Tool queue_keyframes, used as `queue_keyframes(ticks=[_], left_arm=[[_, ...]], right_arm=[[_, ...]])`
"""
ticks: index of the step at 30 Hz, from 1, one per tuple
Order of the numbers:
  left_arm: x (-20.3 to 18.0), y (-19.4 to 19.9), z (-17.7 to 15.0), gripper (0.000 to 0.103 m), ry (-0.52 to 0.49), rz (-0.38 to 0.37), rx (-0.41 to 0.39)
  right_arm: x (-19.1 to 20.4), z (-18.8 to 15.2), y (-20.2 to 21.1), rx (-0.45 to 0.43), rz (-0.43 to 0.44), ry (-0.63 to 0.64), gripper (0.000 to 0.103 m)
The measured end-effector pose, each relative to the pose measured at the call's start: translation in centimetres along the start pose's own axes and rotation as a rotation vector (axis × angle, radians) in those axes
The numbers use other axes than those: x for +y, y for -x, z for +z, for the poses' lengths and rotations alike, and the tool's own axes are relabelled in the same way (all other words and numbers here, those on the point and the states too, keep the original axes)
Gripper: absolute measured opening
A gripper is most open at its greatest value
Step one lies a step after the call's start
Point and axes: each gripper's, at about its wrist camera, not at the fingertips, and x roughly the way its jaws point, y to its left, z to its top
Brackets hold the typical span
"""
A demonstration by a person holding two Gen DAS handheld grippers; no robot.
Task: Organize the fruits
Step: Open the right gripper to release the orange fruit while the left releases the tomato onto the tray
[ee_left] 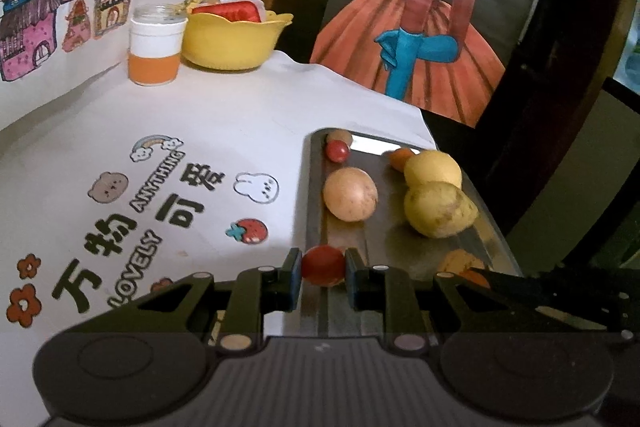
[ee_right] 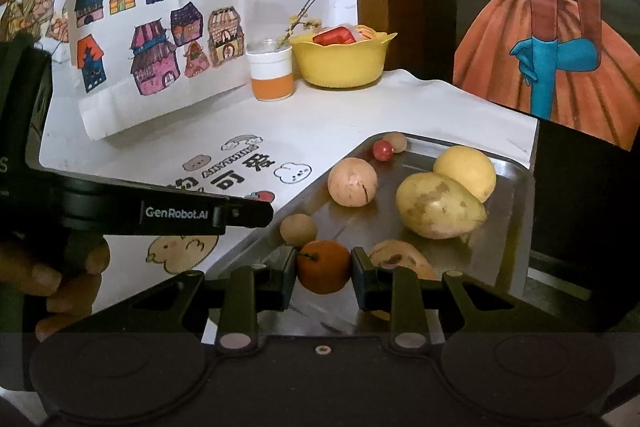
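A metal tray (ee_left: 386,229) (ee_right: 510,227) holds several fruits: a tan round fruit (ee_left: 350,193) (ee_right: 352,181), a yellow lemon (ee_left: 433,169) (ee_right: 466,173), a spotted yellow mango (ee_left: 439,209) (ee_right: 438,207), a small red fruit (ee_left: 337,151) (ee_right: 383,149) and a small brown one (ee_right: 298,230). My left gripper (ee_left: 323,267) is shut on a red cherry tomato (ee_left: 323,264) over the tray's left rim. Over the tray's near end, my right gripper (ee_right: 324,269) is shut on a small orange (ee_right: 324,267).
A yellow bowl (ee_left: 232,43) (ee_right: 340,63) with a red item and an orange-and-white jar (ee_left: 154,51) (ee_right: 272,75) stand at the table's far corner. Drawings lean on the wall. A hand (ee_right: 60,279) holds the left gripper's body (ee_right: 180,213). The table drops off right of the tray.
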Motion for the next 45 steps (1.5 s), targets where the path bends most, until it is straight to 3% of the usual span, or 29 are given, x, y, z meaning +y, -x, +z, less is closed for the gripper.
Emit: queue_keyframes(ticks=[7, 17, 29, 36, 45], left_arm=[[-0.7, 0.0, -1.1, 0.024, -0.021, -0.004, 0.024], [-1.4, 0.3, -1.8, 0.025, -0.044, 0.005, 0.021], [-1.7, 0.8, -2.4, 0.025, -0.065, 0.028, 0.012], [-1.1, 1.8, -2.7, 0.046, -0.037, 0.037, -0.001], [-0.5, 4.2, -3.1, 0.076, -0.027, 0.059, -0.073]], right_arm=[[1.1, -1.4, 0.5, 0.009, -0.018, 0.019, 0.031], [1.0, -2.9, 0.1, 0.005, -0.083, -0.079, 0.033], [1.8, -3.4, 0.4, -0.031, -0.138, -0.089, 0.035], [2.3, -3.9, 1.5, -0.058, -0.167, -0.101, 0.048], [3.6, -4.6, 3.1, -0.109, -0.210, -0.106, 0.074]])
